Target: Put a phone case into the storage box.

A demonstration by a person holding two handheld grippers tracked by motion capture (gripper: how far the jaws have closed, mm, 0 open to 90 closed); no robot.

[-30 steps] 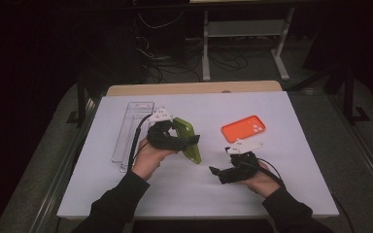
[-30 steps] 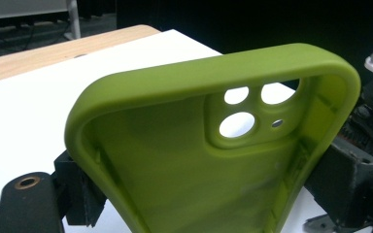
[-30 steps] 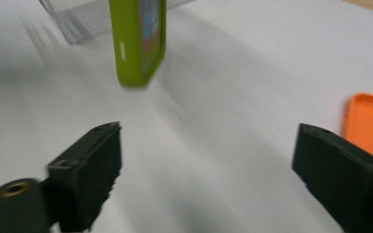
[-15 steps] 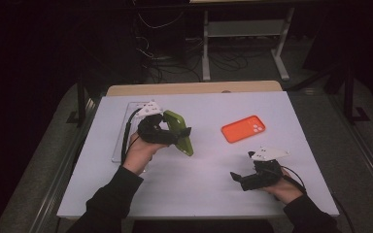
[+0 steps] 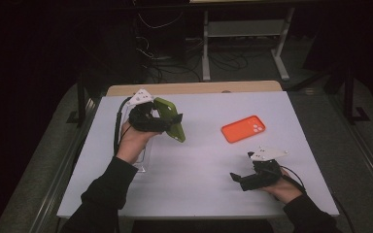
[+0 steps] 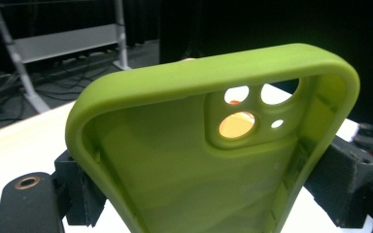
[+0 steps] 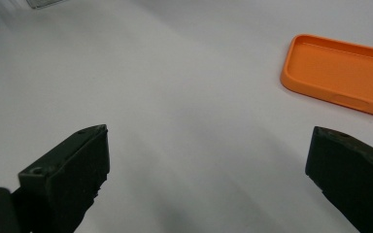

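Green rubbery phone case point(image 5: 171, 120) is pinched in the left tool point(image 5: 167, 121), lifted off the white desk point(image 5: 199, 165). At three o'clock, the flat orange silicone phone case point(image 5: 243, 128) lies untouched. Right tool point(image 5: 238, 178) is spread wide, empty, its jaws just opened.

White table point(image 5: 194, 189) — orange phone case point(image 5: 243, 128) flat on it, clear plastic tray point(image 5: 142, 160) near the left edge

2 phone cases: 1 green case point(image 5: 169, 119), 1 orange case point(image 5: 243, 128). 1 clear plastic tray point(image 5: 143, 160) by the bench's left edge. 2 tongs: left tongs point(image 5: 167, 121), right tongs point(image 5: 237, 179). 1 white bench point(image 5: 199, 170). 1 metal rack point(image 5: 245, 29) behind.
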